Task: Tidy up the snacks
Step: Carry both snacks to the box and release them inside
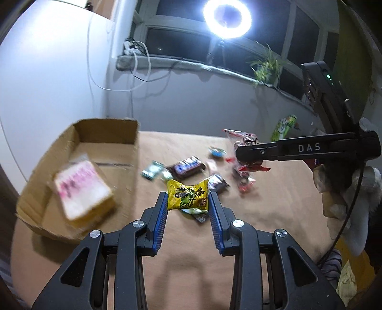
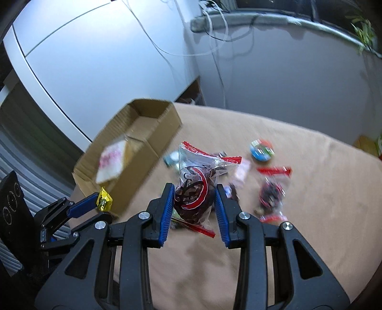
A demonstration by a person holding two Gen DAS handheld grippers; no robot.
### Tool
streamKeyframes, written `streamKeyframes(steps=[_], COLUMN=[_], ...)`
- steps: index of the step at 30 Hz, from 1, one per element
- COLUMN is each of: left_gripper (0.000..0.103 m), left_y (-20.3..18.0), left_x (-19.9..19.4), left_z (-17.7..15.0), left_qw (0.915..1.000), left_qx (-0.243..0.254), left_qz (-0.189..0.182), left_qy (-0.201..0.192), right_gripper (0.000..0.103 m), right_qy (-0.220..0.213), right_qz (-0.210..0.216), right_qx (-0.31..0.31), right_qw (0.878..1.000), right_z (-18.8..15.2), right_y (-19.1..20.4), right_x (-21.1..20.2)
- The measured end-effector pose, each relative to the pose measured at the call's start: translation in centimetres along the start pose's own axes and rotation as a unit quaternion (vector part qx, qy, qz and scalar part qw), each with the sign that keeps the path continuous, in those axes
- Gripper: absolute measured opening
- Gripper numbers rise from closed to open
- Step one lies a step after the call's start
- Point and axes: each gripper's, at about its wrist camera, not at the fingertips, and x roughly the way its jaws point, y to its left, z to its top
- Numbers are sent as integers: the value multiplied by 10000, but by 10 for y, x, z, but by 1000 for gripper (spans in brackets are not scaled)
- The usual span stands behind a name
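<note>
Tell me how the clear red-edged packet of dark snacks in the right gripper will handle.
The clear red-edged packet of dark snacks probably flops: its crinkled film sags below the right gripper. Likely light and slippery, being glossy plastic. Its bulging middle may shift if squeezed.

Take the windowsill (image 1: 191, 64) as your landmark: above it you have dark window panes (image 1: 176, 45), and a bright ring light (image 1: 227, 19) stands on it near its middle. Toward its right end sits a green potted plant (image 1: 265, 65). At its left end a power strip (image 1: 129, 46) rests, with white cables (image 1: 140, 69) hanging down the grey wall (image 1: 191, 102) below it
</note>
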Motion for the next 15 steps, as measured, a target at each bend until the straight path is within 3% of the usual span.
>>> streamKeyframes(steps=[8, 15], left_gripper=[32, 32], left_y=[56, 107], left_x=[-7, 13], left_z=[41, 71], left_qw=[9989, 9966], left_qx=[-171, -440], left_qz=[376, 684], left_qy=[-229, -117], right_gripper=[35, 35], right_qy=[-55, -53], right_qz=[241, 334], right_qx=[-230, -452], right_qw=[9994, 9984], right_z=[38, 65], right_y=[38, 76], right_x=[20, 49])
